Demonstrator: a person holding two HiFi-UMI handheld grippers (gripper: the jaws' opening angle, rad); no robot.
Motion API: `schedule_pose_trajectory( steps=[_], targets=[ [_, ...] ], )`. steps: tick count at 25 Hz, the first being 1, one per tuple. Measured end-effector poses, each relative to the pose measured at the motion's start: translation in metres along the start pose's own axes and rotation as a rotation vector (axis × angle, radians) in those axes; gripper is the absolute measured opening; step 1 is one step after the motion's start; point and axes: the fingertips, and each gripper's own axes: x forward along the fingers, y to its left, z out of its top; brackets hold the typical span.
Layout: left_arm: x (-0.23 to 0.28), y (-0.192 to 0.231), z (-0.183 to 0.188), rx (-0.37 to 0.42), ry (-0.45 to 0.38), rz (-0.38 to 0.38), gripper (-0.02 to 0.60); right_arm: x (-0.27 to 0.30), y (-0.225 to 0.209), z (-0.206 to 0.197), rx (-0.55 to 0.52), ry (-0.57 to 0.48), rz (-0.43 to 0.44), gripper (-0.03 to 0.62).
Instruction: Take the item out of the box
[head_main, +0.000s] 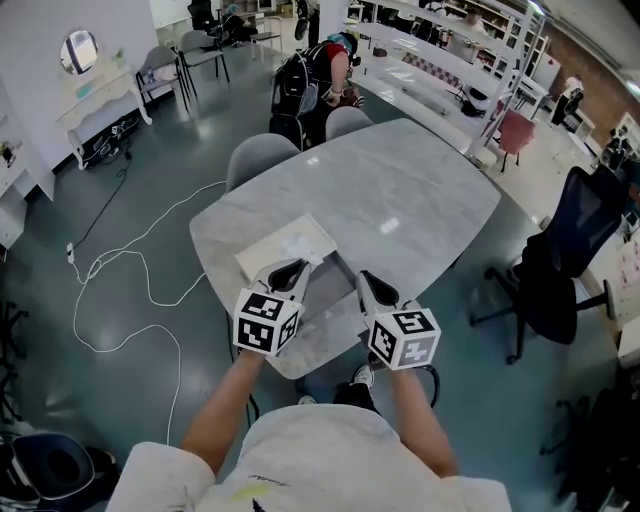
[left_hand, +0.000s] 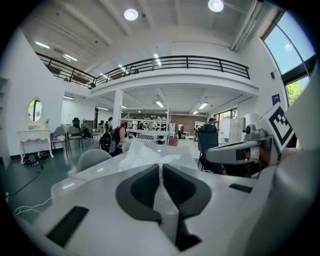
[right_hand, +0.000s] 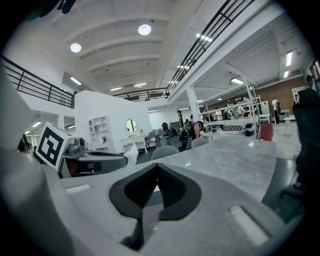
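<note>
A flat white box lies on the marble table near its front edge, with crumpled white wrapping on it. My left gripper reaches the box's near right edge. Its jaws are pressed together on a thin strip of that wrapping, which rises just beyond the tips of the left gripper. Whatever item is inside the wrapping is hidden. My right gripper hovers to the right of the box over bare table. The right gripper is shut with nothing between its jaws.
Two grey chairs stand at the table's far side, and a black office chair at the right. A white cable trails over the floor on the left. People and shelving fill the room's far end.
</note>
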Motion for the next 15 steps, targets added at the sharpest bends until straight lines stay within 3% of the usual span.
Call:
schedule_pose_trajectory(
  steps=[15],
  targets=[
    [-0.012, 0.001, -0.001, -0.029, -0.011, -0.011, 0.029, -0.006, 0.013, 0.001, 0.000, -0.008, -0.015, 0.005]
  ],
)
